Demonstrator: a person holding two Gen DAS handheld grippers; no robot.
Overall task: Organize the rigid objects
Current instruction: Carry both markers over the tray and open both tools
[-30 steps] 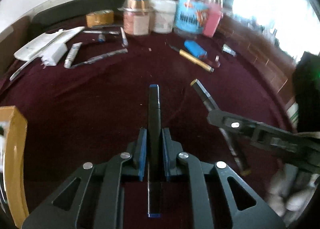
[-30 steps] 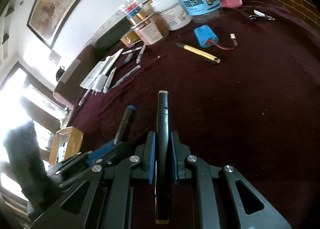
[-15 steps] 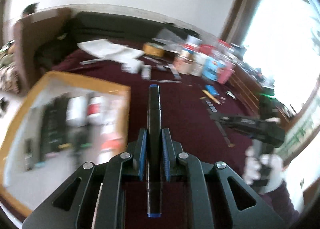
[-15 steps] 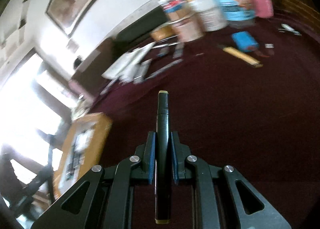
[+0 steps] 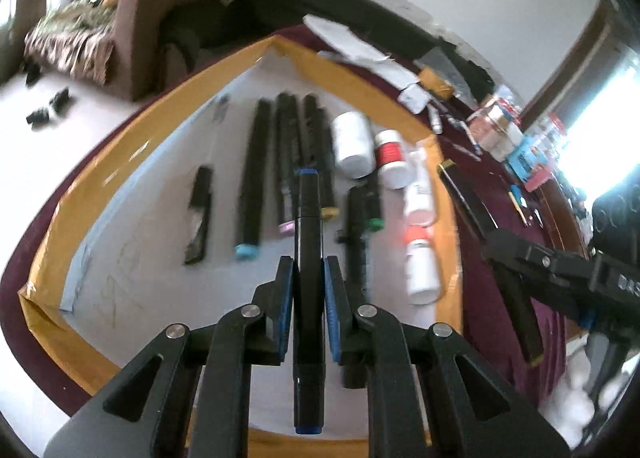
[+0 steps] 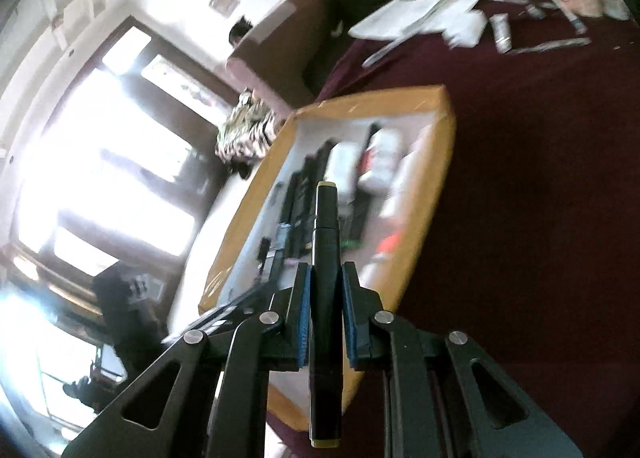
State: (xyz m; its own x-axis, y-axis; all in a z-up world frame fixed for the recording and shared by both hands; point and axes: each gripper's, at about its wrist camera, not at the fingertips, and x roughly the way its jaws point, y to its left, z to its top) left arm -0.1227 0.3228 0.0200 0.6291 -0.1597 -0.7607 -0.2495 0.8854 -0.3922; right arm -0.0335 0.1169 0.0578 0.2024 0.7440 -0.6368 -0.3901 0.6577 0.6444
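Left tongs (image 5: 308, 282) clamp blue-capped marker (image 5: 307, 242) above box (image 5: 48, 226); right tongs (image 6: 326, 314) clamp yellow-capped marker (image 6: 326, 258) near box edge. Lower each parallel beside marker row (image 5: 288, 162), release gently.

Both pics look smeary to me, esp. the stuff inside the box (image 5: 52, 218) and the bottles (image 5: 420, 266) in it. My left gripper (image 5: 308, 278) and right gripper (image 6: 326, 290) look sharp, since the cams sit on them. Big white glare pours in from the windows (image 6: 100, 162) in the right cam; it washes out that whole side. More glare sits at the right edge of the left cam. The dark red cloth (image 6: 540, 198) looks dim next to it. The fisheye bends the edges round, w/ black corners. Far things look fuzzy.
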